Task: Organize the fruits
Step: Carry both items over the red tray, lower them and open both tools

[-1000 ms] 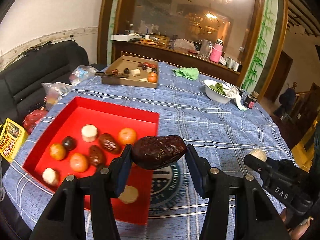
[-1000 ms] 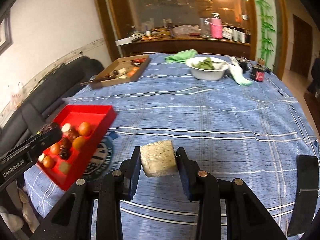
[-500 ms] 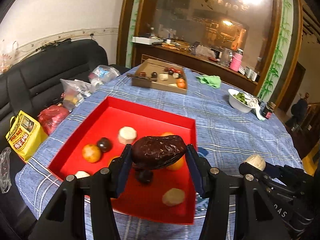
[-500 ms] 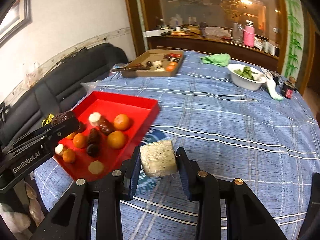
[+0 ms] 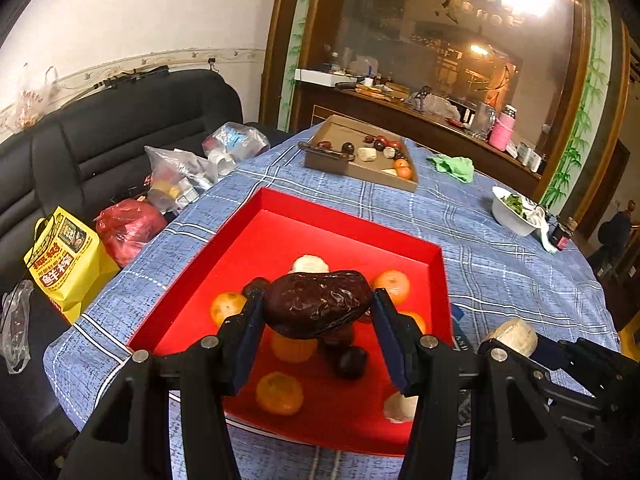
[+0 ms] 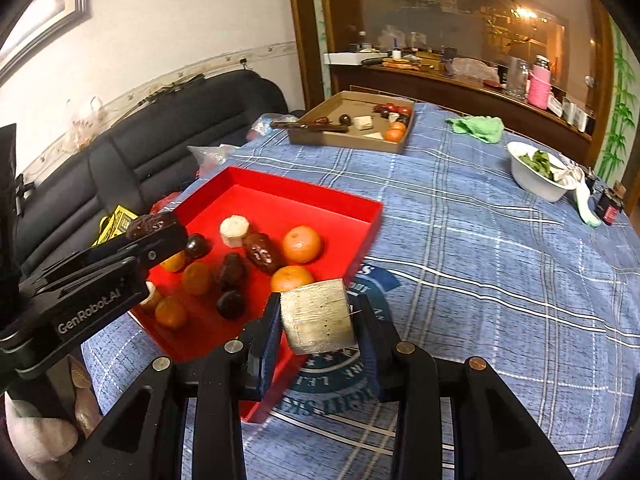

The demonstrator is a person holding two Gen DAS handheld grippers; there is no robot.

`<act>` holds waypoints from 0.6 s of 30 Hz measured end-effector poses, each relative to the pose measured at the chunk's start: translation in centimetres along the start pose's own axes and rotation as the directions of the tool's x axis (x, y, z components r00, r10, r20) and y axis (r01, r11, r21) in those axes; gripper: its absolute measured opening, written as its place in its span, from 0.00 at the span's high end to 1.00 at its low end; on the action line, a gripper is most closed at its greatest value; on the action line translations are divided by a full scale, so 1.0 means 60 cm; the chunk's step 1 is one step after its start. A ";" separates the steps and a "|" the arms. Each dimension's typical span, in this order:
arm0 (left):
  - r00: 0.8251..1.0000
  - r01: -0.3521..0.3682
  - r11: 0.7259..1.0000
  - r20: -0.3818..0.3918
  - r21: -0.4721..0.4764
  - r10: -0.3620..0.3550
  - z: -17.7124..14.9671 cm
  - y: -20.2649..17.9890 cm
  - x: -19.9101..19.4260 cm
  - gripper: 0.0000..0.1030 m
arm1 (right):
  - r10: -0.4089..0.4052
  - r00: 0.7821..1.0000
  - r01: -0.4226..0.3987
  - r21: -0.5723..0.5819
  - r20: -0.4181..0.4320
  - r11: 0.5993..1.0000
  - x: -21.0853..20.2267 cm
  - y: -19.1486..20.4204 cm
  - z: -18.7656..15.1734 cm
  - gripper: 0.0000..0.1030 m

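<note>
My left gripper (image 5: pixel 318 314) is shut on a dark wrinkled date (image 5: pixel 316 306) and holds it above the red tray (image 5: pixel 328 216). The tray holds several oranges, dates and pale cut pieces. My right gripper (image 6: pixel 316 320) is shut on a pale cut cylinder piece (image 6: pixel 318 316), just off the tray's near right corner (image 6: pixel 368 216). The left gripper also shows in the right wrist view (image 6: pixel 156 232), over the tray's left side. The right gripper's piece shows in the left wrist view (image 5: pixel 514 336).
A cardboard box (image 5: pixel 360 160) with more fruit stands at the far end of the blue checked tablecloth (image 6: pixel 500 240). A white bowl of greens (image 6: pixel 536 172), a green cloth (image 6: pixel 478 128) and a small jar (image 6: pixel 608 208) lie far right. A black sofa with bags (image 5: pixel 128 224) is left.
Both grippers have moved left toward the red tray with their fruit. The left one now hangs over the tray, the right one is by its near right corner.
</note>
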State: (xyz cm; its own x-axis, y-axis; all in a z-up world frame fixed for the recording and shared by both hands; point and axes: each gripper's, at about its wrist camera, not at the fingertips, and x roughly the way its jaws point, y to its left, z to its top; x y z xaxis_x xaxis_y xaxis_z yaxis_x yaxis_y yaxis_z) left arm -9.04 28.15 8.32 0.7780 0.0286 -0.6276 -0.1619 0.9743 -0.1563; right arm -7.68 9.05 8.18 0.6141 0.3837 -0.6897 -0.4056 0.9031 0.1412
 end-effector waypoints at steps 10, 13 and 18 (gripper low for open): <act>1.000 -0.024 1.000 -0.019 -0.011 0.024 0.006 0.020 0.025 0.49 | 0.024 0.999 -0.025 -0.025 -0.025 0.999 0.033 0.025 0.013 0.62; 0.999 -0.029 0.999 -0.026 -0.017 0.029 0.009 0.028 0.034 0.49 | 0.027 0.999 -0.028 -0.031 -0.031 0.999 0.047 0.029 0.022 0.62; 0.999 -0.037 0.999 -0.041 -0.029 0.035 0.012 0.044 0.050 0.49 | 0.037 0.999 -0.038 -0.038 -0.038 0.999 0.069 0.036 0.038 0.62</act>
State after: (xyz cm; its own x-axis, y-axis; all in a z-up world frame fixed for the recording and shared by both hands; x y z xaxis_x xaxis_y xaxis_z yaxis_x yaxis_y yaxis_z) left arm -6.70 30.93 6.55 0.7460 0.0538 -0.6637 -0.2080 0.9657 -0.1555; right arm -4.46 13.02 7.29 0.5725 0.4090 -0.7106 -0.4545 0.8796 0.1401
